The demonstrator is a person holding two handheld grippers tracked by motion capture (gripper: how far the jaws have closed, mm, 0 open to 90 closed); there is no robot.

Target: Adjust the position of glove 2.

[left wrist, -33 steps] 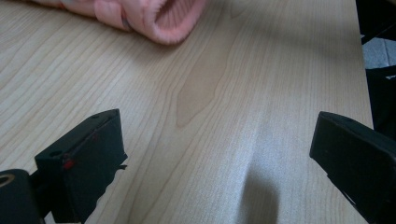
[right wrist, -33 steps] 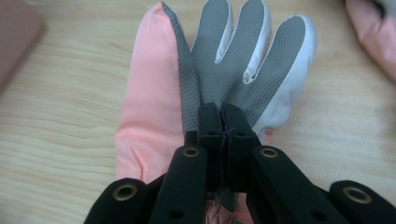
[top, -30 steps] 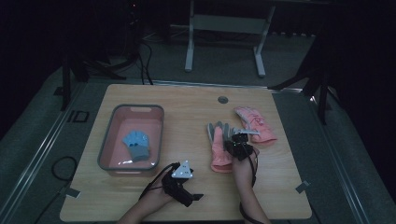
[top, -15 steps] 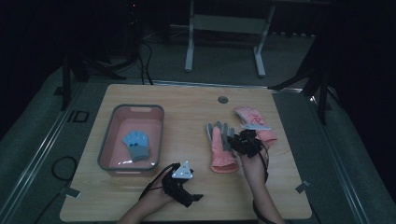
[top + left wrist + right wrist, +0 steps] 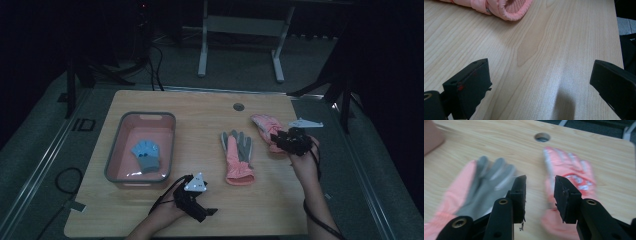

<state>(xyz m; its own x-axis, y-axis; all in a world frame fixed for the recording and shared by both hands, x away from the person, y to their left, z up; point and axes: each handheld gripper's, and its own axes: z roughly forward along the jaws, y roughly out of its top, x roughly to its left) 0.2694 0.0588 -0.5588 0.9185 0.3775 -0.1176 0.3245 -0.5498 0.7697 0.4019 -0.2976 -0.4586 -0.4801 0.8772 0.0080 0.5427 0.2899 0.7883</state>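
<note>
High view: a wooden table is seen bearing a pink basin with a blue glove laid inside, a pink-and-grey glove flat at the middle, and a second pink glove to its right, over whose near end the right gripper is held, while the left gripper is rested low near the front edge. Left gripper view: the jaws are spread wide over bare wood with nothing between them, and the cuff of the pink-and-grey glove is seen well ahead. Right gripper view: the jaws are partly open with nothing held, poised above the gap between the pink-and-grey glove and the second pink glove.
</note>
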